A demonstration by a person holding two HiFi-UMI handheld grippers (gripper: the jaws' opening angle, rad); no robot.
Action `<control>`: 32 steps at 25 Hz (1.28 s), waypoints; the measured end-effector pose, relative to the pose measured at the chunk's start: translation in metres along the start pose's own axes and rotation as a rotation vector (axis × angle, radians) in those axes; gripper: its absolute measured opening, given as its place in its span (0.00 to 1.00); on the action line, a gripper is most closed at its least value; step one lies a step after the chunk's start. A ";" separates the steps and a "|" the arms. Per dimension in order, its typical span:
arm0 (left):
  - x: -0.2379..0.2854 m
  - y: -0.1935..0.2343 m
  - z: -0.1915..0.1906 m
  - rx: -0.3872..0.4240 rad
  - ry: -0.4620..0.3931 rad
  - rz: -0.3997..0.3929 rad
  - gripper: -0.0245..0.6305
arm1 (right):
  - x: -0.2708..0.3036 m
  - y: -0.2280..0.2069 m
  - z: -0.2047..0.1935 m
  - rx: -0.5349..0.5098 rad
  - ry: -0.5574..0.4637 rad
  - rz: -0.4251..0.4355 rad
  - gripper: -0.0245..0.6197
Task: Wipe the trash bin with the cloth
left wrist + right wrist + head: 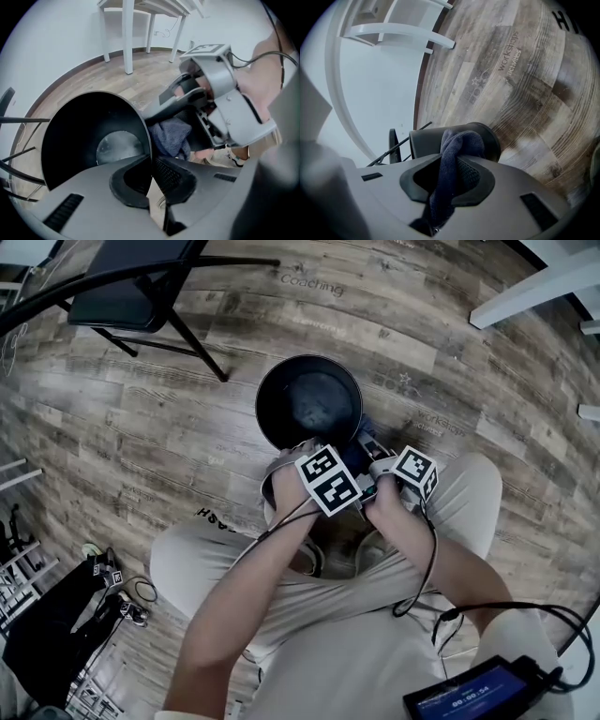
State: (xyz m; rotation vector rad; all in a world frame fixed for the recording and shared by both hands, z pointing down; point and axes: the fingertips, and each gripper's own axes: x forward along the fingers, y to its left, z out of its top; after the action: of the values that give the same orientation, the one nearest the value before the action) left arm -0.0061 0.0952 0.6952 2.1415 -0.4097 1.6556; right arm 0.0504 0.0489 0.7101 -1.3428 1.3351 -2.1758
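Note:
A round black trash bin [309, 404] stands open on the wood floor in front of the seated person's knees. My left gripper [302, 454] points steeply down at the near rim; in the left gripper view its jaws [149, 183] are closed on the bin [93, 136] rim, one pad inside and one outside. My right gripper [373, 454] is just right of the bin, shut on a dark blue cloth [457, 150] that hangs bunched between the pads. The cloth [173, 136] sits against the bin's outer wall [490, 140]. The right gripper [160, 108] also shows in the left gripper view.
A black chair [131, 296] stands beyond the bin at the upper left. White table legs [534, 287] are at the upper right. A black bag with cables [47, 624] lies at the lower left. A device with a screen [478, 695] hangs on the person.

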 end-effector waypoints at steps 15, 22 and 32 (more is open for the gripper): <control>0.001 0.001 0.013 -0.050 -0.056 0.002 0.07 | 0.076 -0.120 0.019 -0.091 0.012 -0.274 0.15; -0.006 0.001 0.028 -0.161 -0.139 -0.025 0.07 | 0.095 -0.148 0.027 -0.180 0.037 -0.353 0.15; -0.021 0.005 0.033 -0.160 -0.183 -0.087 0.30 | 0.057 -0.088 0.019 -0.249 0.049 -0.356 0.15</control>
State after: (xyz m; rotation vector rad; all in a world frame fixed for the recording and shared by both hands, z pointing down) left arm 0.0142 0.0744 0.6689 2.1657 -0.4785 1.3381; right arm 0.0558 0.0514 0.8166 -1.7482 1.5247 -2.3355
